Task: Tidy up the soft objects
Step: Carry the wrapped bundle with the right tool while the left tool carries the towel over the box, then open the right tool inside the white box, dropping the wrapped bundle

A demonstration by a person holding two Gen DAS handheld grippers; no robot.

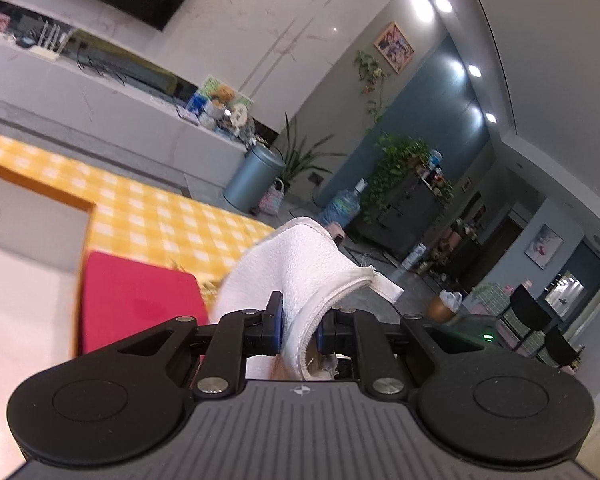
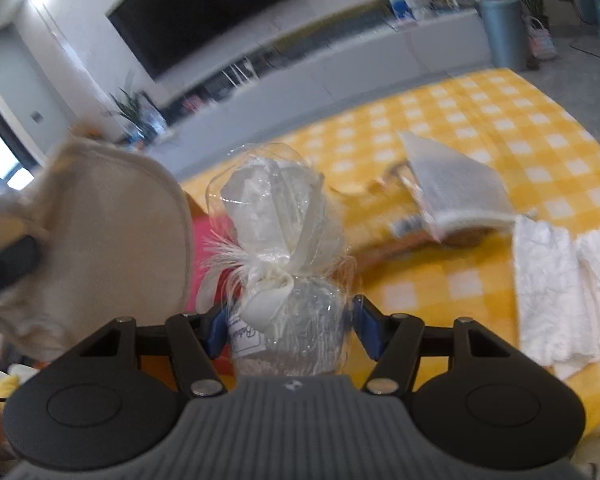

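Note:
My left gripper (image 1: 299, 332) is shut on the hemmed edge of a white terry cloth (image 1: 296, 264), which arches up in front of the lens above the yellow checked tablecloth (image 1: 160, 216). In the right wrist view the same cloth shows as a beige padded shape (image 2: 112, 240) at the left, with a black finger on it. My right gripper (image 2: 290, 330) is shut on a clear cellophane gift bundle (image 2: 288, 248) tied with a cream ribbon and a paper tag, held upright above the yellow checked tablecloth (image 2: 480, 120).
A red pad (image 1: 136, 300) lies beside a wooden-rimmed box (image 1: 32, 216) at the left. On the cloth lie a folded grey-white cloth (image 2: 456, 184) and white folded towels (image 2: 556, 292). Behind stand a low cabinet, a television and a blue bin (image 1: 254, 178).

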